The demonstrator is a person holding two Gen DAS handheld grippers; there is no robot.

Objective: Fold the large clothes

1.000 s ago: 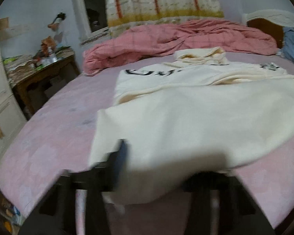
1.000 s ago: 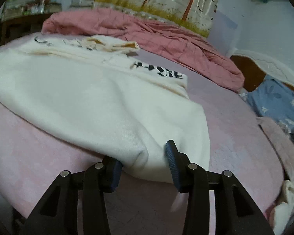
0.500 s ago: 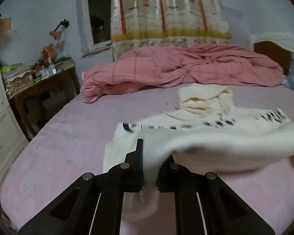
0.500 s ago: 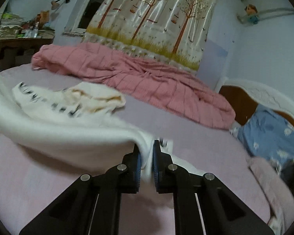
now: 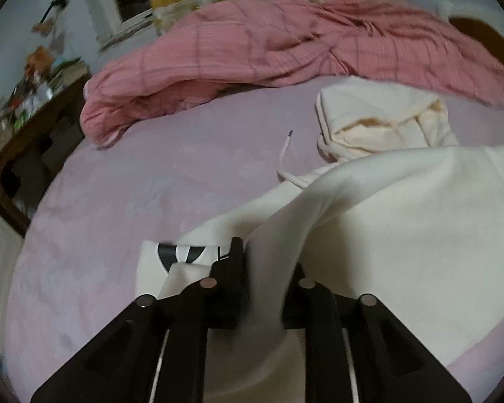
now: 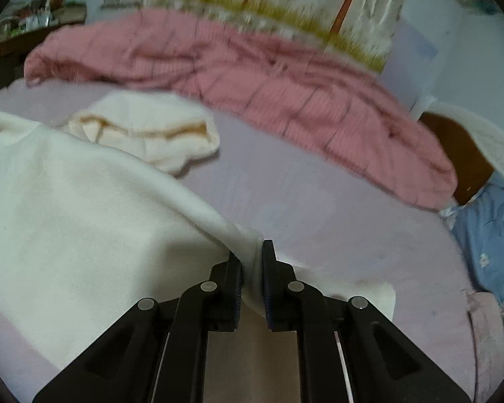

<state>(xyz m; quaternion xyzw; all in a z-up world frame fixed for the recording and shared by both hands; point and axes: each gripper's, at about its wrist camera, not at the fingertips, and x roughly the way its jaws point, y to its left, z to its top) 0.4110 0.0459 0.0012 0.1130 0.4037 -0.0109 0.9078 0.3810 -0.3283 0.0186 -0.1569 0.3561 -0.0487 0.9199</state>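
A cream hoodie (image 5: 403, 235) lies on the bed, its lower part lifted and carried over the chest. My left gripper (image 5: 263, 258) has a bunched edge of the hoodie between its fingers, and its jaws are opening; the cloth hides its right fingertip. A strip of black lettering (image 5: 178, 253) shows beside the left finger. The hood (image 5: 379, 117) lies beyond, with a drawstring (image 5: 285, 144) trailing on the sheet. In the right wrist view my right gripper (image 6: 252, 252) is shut on the hoodie (image 6: 67, 218) at its other edge, and the hood (image 6: 144, 131) is ahead to the left.
A crumpled pink quilt (image 5: 285, 43) runs across the far side of the lilac bed sheet (image 5: 151, 184). A cluttered wooden side table (image 5: 23, 117) stands at the left. A blue flowered pillow (image 6: 487, 228) and brown headboard (image 6: 453, 141) are at the right.
The right gripper went from open around the hem to shut on it. Both grippers carried the hem forward over the printed chest toward the hood, which now looks much nearer.
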